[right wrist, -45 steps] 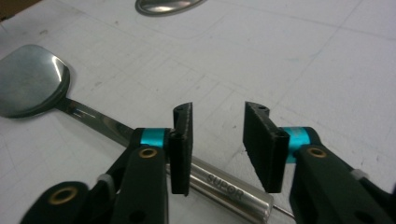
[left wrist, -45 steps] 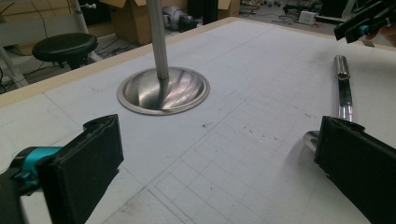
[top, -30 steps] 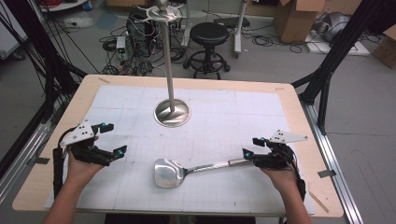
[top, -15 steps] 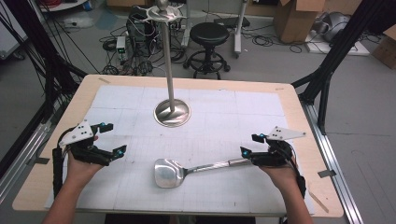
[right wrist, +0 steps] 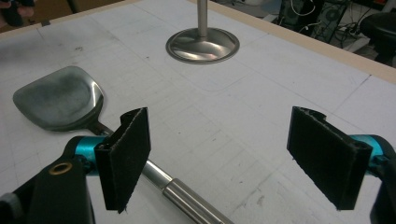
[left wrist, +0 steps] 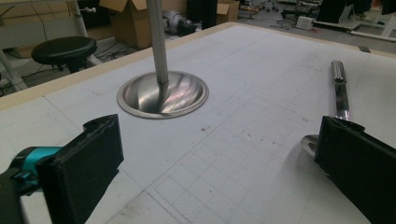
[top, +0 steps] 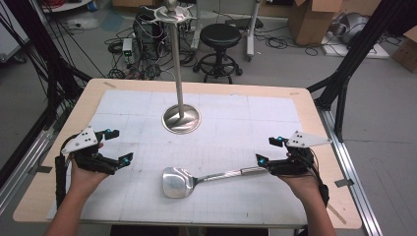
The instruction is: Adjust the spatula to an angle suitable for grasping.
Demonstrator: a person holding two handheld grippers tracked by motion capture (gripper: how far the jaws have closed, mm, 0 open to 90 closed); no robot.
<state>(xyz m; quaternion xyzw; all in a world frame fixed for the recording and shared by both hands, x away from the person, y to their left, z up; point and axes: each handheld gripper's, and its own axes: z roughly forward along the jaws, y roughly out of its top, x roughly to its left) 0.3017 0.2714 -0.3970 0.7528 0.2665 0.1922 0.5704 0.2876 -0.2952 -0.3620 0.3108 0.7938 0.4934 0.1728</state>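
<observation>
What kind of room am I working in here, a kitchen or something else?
Probably a lab or workshop, not a kitchen: cardboard boxes, loose cables and a stool stand on bare floor behind the gridded table.

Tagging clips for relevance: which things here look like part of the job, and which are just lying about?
Likely in the job:
metal spatula, lying flat by the open right gripper
metal stand, upright on the table
left gripper, open

Lying about:
black stool
cardboard boxes
floor cables

A black stool (top: 220, 37) and cardboard boxes (top: 309, 20) — on the floor beyond the table (top: 314, 118).
</observation>
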